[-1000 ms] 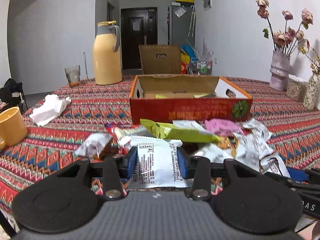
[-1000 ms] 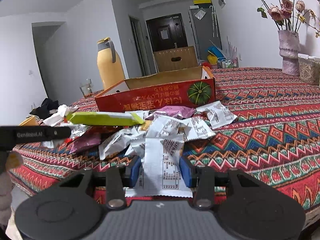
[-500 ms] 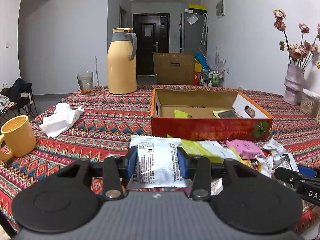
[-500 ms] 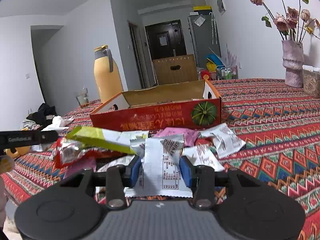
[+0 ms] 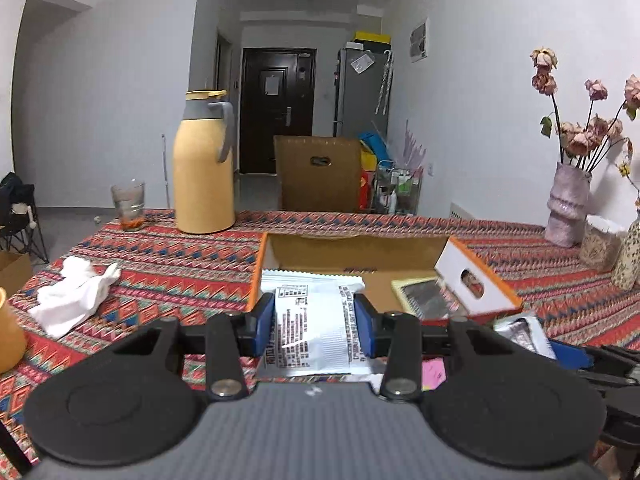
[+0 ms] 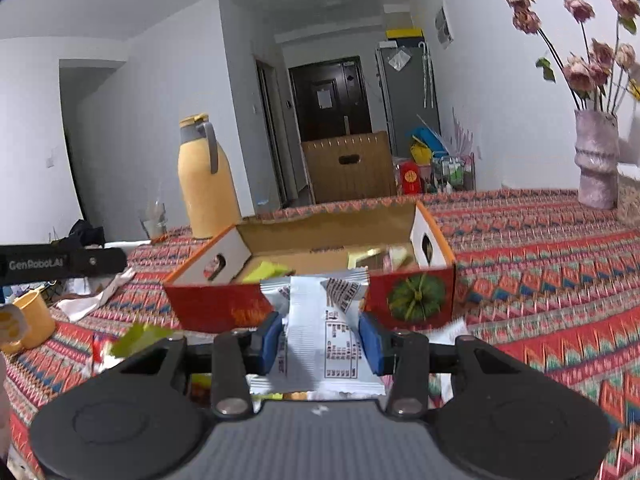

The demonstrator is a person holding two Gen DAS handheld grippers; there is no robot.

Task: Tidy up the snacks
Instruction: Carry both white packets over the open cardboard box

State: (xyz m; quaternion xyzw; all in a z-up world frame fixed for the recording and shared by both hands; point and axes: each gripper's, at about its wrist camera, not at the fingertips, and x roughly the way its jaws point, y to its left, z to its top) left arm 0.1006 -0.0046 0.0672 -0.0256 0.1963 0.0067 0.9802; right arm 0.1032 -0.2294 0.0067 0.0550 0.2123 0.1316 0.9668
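Silver foil fills both grips: the left tool (image 5: 314, 322) is clamped on a white snack packet (image 5: 312, 328), its blue pads pinching the packet's 2 long edges, and the right tool (image 6: 320, 340) grips a second packet (image 6: 320, 340) the same way. Just ahead of each tool sits the open orange-and-red cardboard box (image 6: 412, 300), already holding a few snacks, and the left packet's far end hangs over the box's near wall. The right packet sits short of that wall, level with its red front. Loose wrappers (image 5: 520, 330) lie on the bench (image 5: 168, 276) below and beside the tools. Likely risks: the thin foil could slide out of the pads before release, the right packet could catch the front wall and fall outside, or both tools could crowd each other over the same opening.
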